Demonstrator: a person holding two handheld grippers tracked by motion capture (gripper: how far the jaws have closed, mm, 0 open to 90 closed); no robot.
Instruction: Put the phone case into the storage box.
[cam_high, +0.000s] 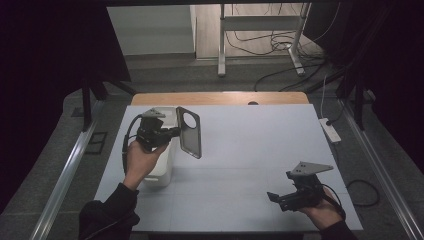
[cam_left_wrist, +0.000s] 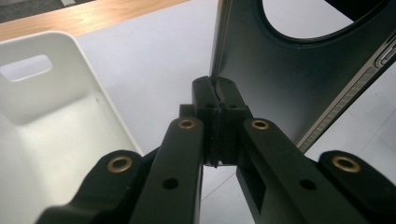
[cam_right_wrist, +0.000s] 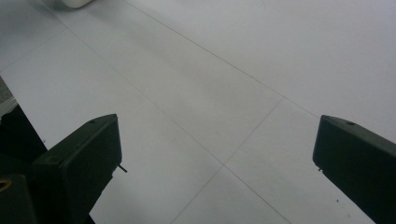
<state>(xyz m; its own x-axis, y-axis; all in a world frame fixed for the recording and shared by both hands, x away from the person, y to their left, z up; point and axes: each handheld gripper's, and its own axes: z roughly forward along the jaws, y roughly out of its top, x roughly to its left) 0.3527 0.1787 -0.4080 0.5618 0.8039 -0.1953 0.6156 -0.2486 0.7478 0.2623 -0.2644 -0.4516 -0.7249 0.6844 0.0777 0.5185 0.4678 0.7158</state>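
Note:
A dark phone case (cam_high: 190, 132) with a round camera hole stands on edge in the air, beside the top of a white bin (cam_high: 161, 170) at the table's left. My left gripper (cam_high: 176, 132) is shut on the case's edge. In the left gripper view the pads (cam_left_wrist: 215, 91) pinch the rim of the case (cam_left_wrist: 299, 84), with the bin's hollow inside (cam_left_wrist: 56, 116) to the left. My right gripper (cam_high: 280, 192) is low over the near right of the table, open. In the right gripper view its jaws (cam_right_wrist: 217, 149) stand wide apart over bare white surface, with nothing between them.
The white table top (cam_high: 250, 150) has a wooden strip (cam_high: 220, 97) along its far edge. A power strip (cam_high: 330, 130) lies off the right edge. A metal stand (cam_high: 260, 25) and cables are on the floor behind. Dark curtains flank both sides.

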